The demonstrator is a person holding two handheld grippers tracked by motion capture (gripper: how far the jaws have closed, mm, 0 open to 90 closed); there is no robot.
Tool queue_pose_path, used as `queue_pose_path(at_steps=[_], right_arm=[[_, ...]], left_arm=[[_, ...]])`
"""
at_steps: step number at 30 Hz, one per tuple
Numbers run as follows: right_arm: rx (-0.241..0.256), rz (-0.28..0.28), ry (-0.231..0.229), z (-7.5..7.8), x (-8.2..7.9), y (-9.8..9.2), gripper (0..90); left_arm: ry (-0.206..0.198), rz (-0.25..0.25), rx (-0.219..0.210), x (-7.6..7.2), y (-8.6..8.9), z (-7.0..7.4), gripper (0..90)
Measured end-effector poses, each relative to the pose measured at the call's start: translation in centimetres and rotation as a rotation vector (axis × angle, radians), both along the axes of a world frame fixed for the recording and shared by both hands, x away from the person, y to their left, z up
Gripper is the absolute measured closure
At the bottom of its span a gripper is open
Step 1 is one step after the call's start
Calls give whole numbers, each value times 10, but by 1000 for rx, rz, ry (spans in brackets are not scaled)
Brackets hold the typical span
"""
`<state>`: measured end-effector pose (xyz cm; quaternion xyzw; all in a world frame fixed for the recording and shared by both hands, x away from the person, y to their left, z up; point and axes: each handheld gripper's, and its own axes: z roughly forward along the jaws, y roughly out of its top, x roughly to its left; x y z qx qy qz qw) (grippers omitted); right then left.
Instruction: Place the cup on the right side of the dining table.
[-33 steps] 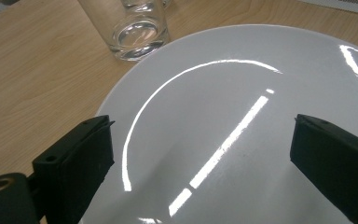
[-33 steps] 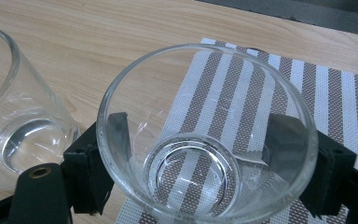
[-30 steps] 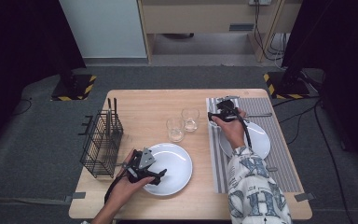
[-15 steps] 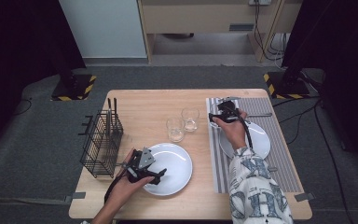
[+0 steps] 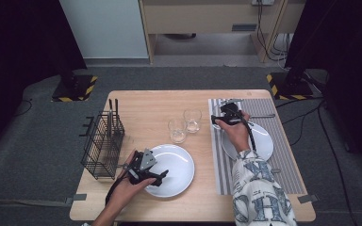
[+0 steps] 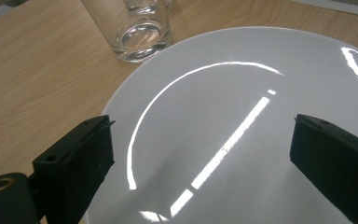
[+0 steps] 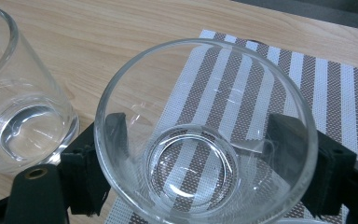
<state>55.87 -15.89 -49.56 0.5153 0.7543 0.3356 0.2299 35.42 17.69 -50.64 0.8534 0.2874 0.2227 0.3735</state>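
Underneath everything, a pale wooden table [image 5: 155, 101]. Spread over its right part, a striped placemat [image 5: 283, 108] [image 7: 270, 79]. At the left edge, a black wire basket [image 5: 101, 146] with dark utensils upright inside.

Next in size, two plates. Near the front edge, a near white plate [image 5: 179, 165] [image 6: 242, 70], lying on bare wood. On the placemat, a far white plate [image 5: 264, 139], partly covered by the person's right forearm.

Over the left rim of the near white plate, the left gripper [image 5: 158, 176] [image 6: 200, 135]: spread wide, nothing between the jaws, just glossy plate below them.

At the inner edge of the placemat, the right gripper [image 5: 215, 120] [image 7: 200, 135]: closed around a held glass [image 7: 200, 93], one pad against each side of its wall, seen through the clear sides. Glass upright and empty, with the border of stripes and wood below its base; impossible to tell whether resting or lifted.

Smallest, two more glasses on the wood between the plates: a front glass [image 5: 176, 130] [image 6: 142, 35] just beyond the near plate's rim, and a back glass [image 5: 192, 120] [image 7: 14, 107] just beside the held one.

Compared with half a second ago and a second ago: next to no change. Same wide spread on the left, same grip on the right, both hands in much the same spots, plates, basket and loose glasses unmoved.
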Motion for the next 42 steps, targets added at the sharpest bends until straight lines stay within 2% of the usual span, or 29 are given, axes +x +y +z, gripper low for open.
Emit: queue_pose_path(at_steps=[6,13,18,20,25,28,30,35,38,42], right_arm=[[7,-11,11,-1,1,1,185],[-7,-19,9,-2,2,3,176],[-11,-34,33,-2,2,2,157],[15,-36,50,-2,1,2,139],[20,-42,65,-1,-2,-2,92],[36,-47,68,0,-6,-5,79],[43,-37,89,1,-9,-7,68],[57,-29,75,3,-19,-13,69],[65,-21,83,2,-25,-16,69],[67,-11,76,6,-33,-17,67]], left_arm=[[0,-4,4,0,-1,0,53],[-1,4,0,1,2,0,53],[-1,1,5,0,1,0,53],[0,1,4,1,1,0,53],[-1,-1,10,0,1,-1,53],[-4,-2,10,0,0,0,53],[-5,-3,13,0,-1,-1,53],[-9,1,17,0,0,-1,52],[-11,3,12,-1,0,0,52],[-20,-2,26,-3,-3,1,52]])
